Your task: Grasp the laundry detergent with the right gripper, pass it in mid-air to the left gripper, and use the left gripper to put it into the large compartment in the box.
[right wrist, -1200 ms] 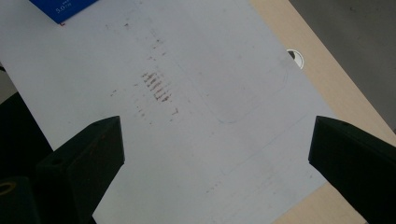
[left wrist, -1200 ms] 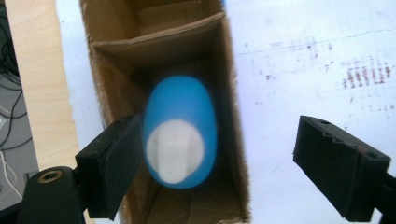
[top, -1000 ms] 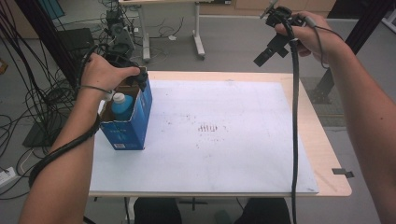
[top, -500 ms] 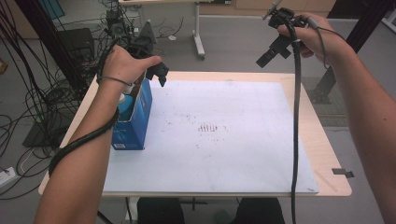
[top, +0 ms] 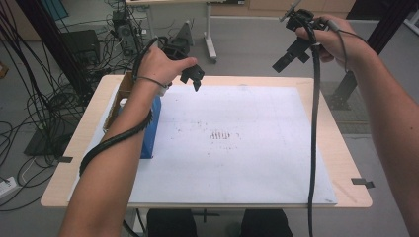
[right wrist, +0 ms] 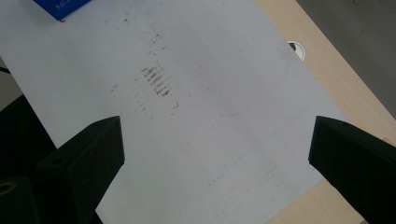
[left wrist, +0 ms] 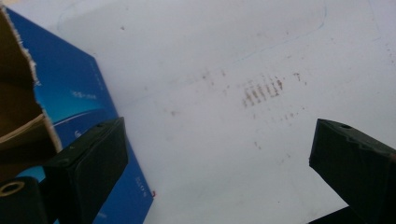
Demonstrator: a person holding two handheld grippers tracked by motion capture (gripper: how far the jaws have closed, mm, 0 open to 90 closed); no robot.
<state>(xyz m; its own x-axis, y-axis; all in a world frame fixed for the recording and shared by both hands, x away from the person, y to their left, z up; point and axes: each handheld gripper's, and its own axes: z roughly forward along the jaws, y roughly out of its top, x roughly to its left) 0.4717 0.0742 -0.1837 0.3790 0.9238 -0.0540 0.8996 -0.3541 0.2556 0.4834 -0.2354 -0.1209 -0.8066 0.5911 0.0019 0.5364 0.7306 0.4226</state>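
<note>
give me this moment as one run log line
left gripper: open, empty, above white paper sheet | blue cardboard box: upright at sheet's left edge | right gripper: open, empty, raised over table's far right

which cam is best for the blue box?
High view: the blue box stands upright at the table's left edge, partly behind the left forearm. Left gripper view has one blue side and a torn flap; right gripper view catches a corner.
</note>
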